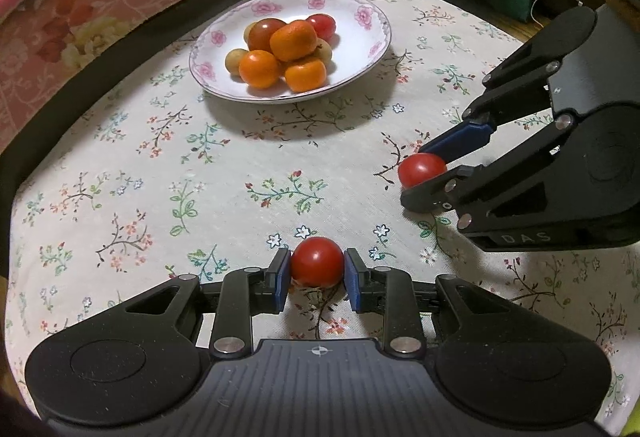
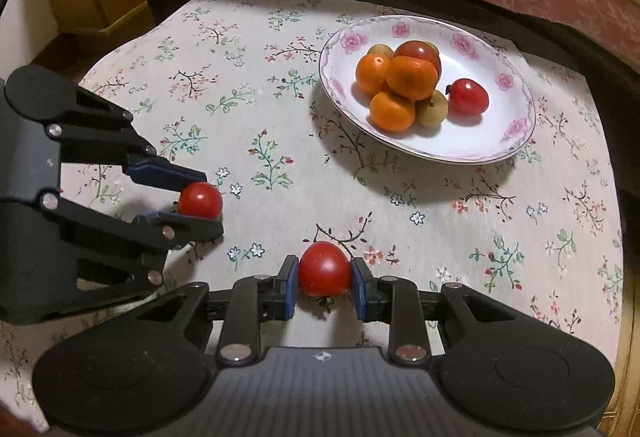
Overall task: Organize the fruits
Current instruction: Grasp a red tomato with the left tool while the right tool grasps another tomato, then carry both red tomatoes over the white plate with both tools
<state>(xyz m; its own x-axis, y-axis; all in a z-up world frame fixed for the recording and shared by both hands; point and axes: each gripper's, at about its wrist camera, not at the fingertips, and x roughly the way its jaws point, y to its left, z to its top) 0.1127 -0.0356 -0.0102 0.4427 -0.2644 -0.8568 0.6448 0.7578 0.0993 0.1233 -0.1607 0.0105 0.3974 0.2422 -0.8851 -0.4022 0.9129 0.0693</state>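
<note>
While both claws sit low over the flowered cloth on the worktop point(image 1: 120, 197), we judge the step in hand to be the pick-up. Our left claw point(image 1: 317, 269) is closed on a red tomato point(image 1: 317, 261), its blue pads pressed to either side. Our right claw point(image 2: 325, 277) grips a second tomato point(image 2: 325, 269) the same way. Whether either fruit is clear of the cloth we cannot tell — both look very close to it. The plate point(image 1: 360, 53) stands well apart, farther up the worktop, and already carries a heap of oranges point(image 1: 293, 40), more tomatoes and some small yellowish fruit.

Next, we think, comes a lift and a carry to the plate. Its bare side by the lone tomato point(image 2: 468, 97) looks the safest spot — a round fruit set on the heap could roll off.
</note>
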